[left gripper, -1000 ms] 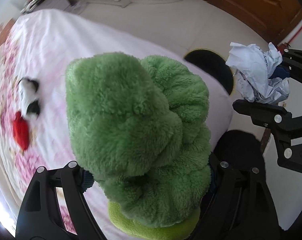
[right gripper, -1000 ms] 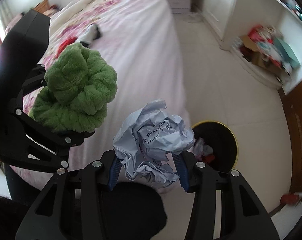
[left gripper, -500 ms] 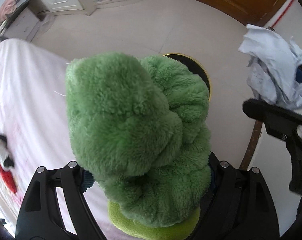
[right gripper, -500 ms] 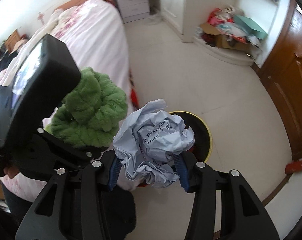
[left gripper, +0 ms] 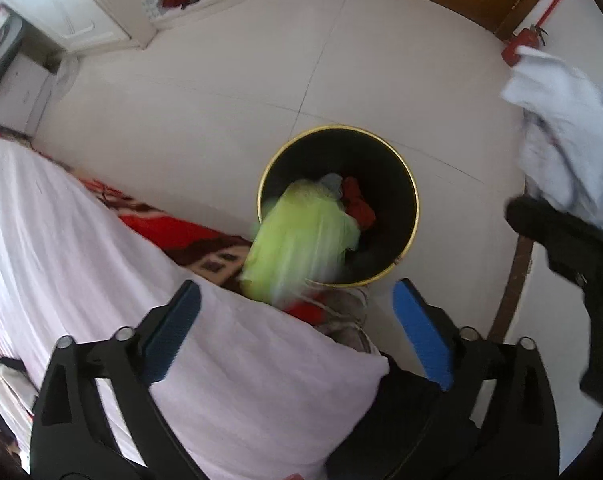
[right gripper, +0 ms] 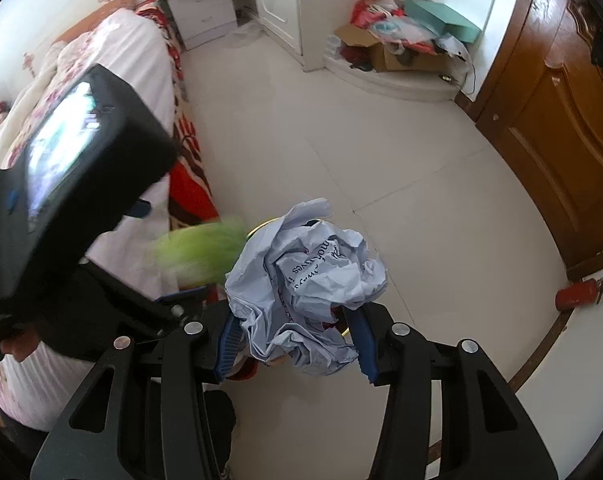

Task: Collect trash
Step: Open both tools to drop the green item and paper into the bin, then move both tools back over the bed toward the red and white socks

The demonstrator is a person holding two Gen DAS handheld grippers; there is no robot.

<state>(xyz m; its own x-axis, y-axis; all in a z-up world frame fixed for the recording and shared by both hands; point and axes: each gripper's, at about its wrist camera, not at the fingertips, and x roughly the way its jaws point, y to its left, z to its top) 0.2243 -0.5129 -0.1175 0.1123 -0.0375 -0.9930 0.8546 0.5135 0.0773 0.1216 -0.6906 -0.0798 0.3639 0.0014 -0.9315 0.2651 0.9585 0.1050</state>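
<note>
Your left gripper (left gripper: pixel 295 326) was spread wide, its blue pads (left gripper: pixel 172 334) well apart with nothing between them. Below and ahead of it, the green plush item (left gripper: pixel 301 240) showed as a motion-blurred streak, free of the pads, overlapping the near rim of the black bin (left gripper: pixel 397 184) with the gold edge. You could not tell from the blur whether it touched the rim. Inside the bin lay red and grey scraps. The bin stood on the pale tiled floor (left gripper: pixel 221 112), just beside the corner of the bed (left gripper: pixel 81 248) with its white cover and red patterned blanket.

Your right gripper (right gripper: pixel 295 346) was pinching the crumpled paper (right gripper: pixel 313 280), a pale wad with printed lettering, squeezed between both blue pads (right gripper: pixel 227 344). In the right wrist view the wad hid most of the bin, with only a sliver of gold rim showing at its upper left edge. The green blur (right gripper: pixel 201 252) sat to the left of the paper, below the body of your left gripper. A wooden door (right gripper: pixel 561 128) stood at the right.
</note>
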